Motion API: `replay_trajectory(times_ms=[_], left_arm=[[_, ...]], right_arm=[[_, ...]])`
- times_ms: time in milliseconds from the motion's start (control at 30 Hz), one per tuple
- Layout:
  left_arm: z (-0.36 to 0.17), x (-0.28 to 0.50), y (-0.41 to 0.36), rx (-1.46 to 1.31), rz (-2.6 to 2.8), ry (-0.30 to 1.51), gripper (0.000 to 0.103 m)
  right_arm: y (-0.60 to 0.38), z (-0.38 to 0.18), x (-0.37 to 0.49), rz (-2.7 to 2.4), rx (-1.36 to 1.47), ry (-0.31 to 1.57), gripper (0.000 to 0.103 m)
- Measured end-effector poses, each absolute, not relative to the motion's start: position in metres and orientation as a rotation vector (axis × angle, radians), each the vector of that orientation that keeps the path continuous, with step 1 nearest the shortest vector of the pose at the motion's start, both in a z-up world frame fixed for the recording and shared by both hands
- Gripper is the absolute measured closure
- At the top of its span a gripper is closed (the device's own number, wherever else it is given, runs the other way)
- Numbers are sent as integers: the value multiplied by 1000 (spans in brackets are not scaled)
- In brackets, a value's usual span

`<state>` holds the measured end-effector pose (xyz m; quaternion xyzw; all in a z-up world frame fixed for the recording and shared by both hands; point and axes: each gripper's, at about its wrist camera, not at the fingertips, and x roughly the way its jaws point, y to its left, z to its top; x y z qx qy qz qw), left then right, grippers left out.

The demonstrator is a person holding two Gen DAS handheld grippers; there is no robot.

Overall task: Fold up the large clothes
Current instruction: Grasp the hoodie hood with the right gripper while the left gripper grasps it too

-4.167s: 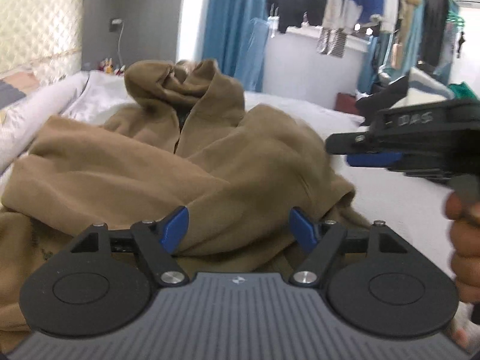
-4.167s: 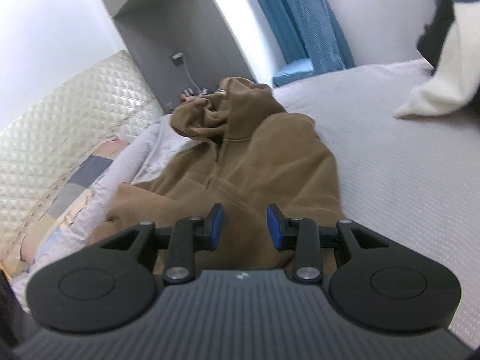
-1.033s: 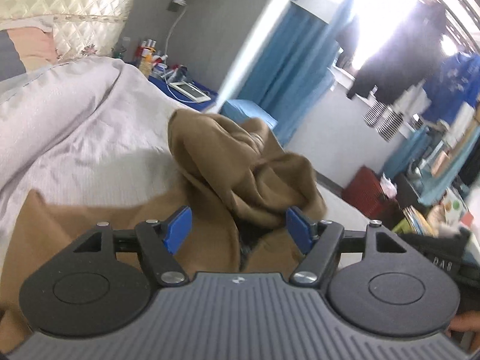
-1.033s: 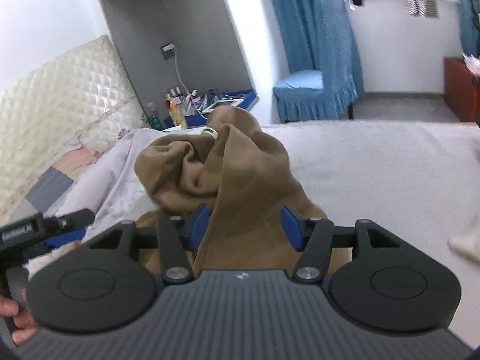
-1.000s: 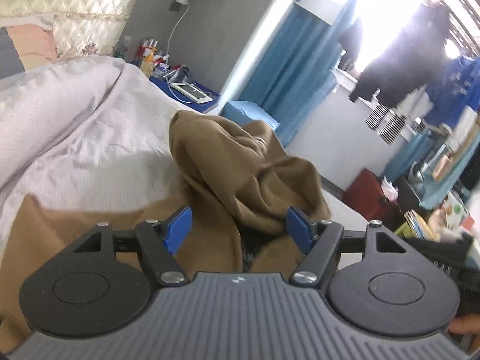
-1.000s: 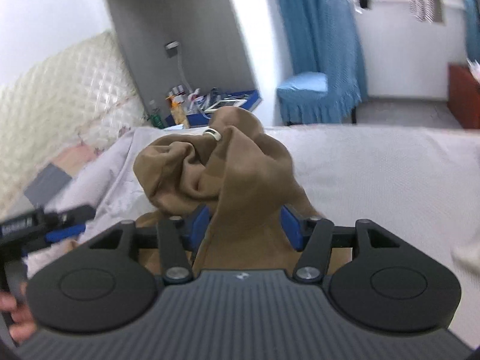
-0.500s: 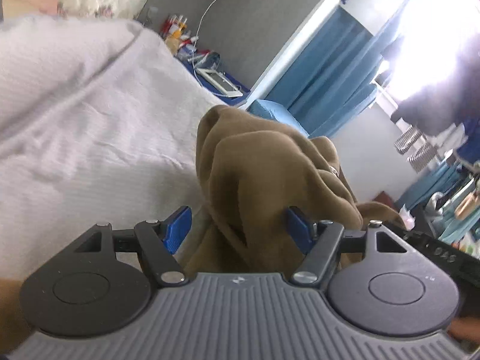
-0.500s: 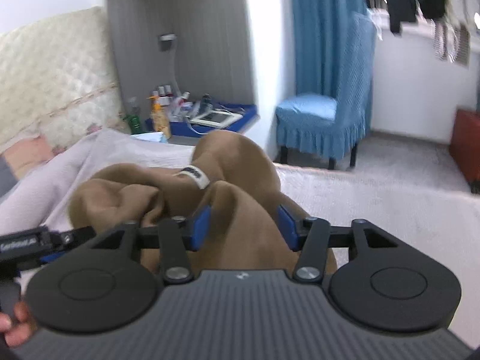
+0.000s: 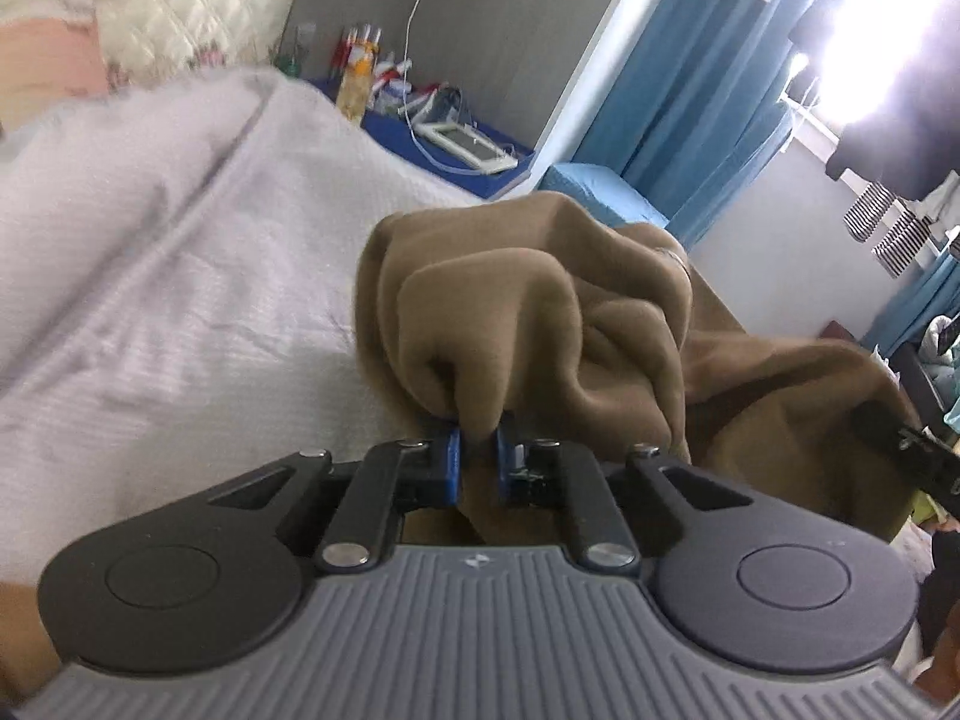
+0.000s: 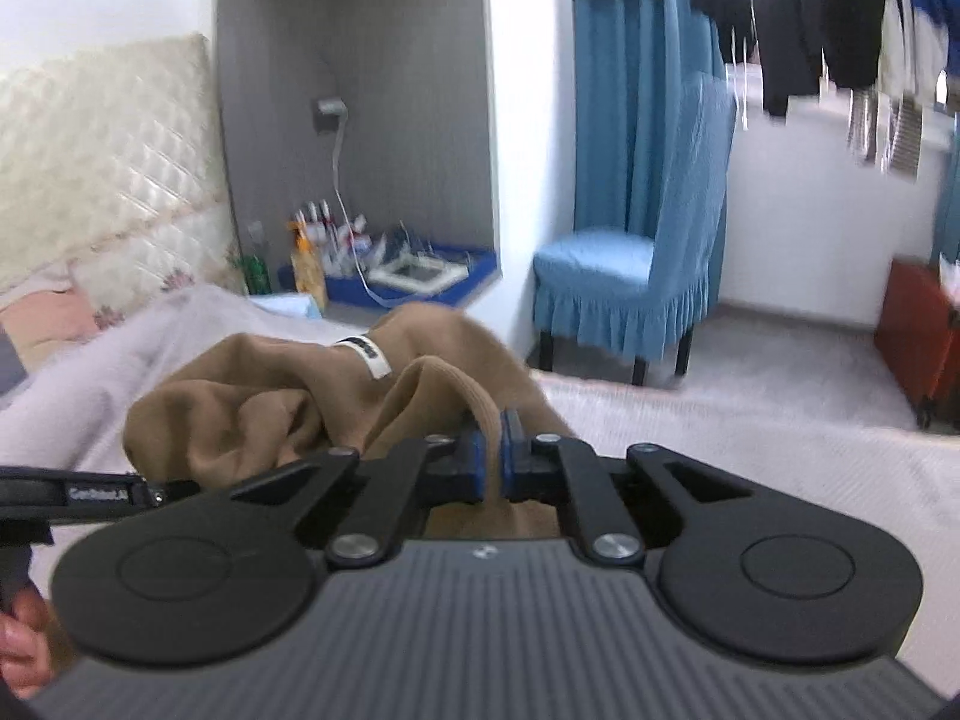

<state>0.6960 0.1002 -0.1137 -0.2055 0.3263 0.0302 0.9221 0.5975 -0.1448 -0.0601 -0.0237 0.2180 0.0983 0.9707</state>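
Bedroom, mid-fold: brown hoodie bunched at its hood end on a pale bed, gathered high rather than spread flat. Left gripper closing — blue pads pinching a thick ridge of hood fabric, cloth clearly between them. Right gripper clamped tight on a ribbed edge of the same garment, just beside a white label at the neck. Both grips set close together at the top of the hoodie, one tool visible at the frame edge of the other's view. No crease laid, no sleeve tucked, no tidy stack anywhere in sight; body of the garment trailing off below the tools and largely hidden, so its lie cannot be told. Judged from this, early going — hold secured, shaping and folding not yet begun. Left to do, by the look of it: lift and spread the garment flat, bring in the sleeves, fold the body over. Behind: a blue chair, blue curtains, a cluttered blue tray of bottles in a grey alcove, dark clothes hanging by the window.
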Motion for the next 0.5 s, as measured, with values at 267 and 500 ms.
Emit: replay_trajectory(times_ms=[267, 500], left_arm=[[-39, 586, 99, -410, 9, 547, 91], [8, 458, 88, -348, -46, 458, 91]], right_arm=[[-167, -9, 489, 213, -58, 254, 96], [-200, 9, 365, 224, 38, 126, 96]])
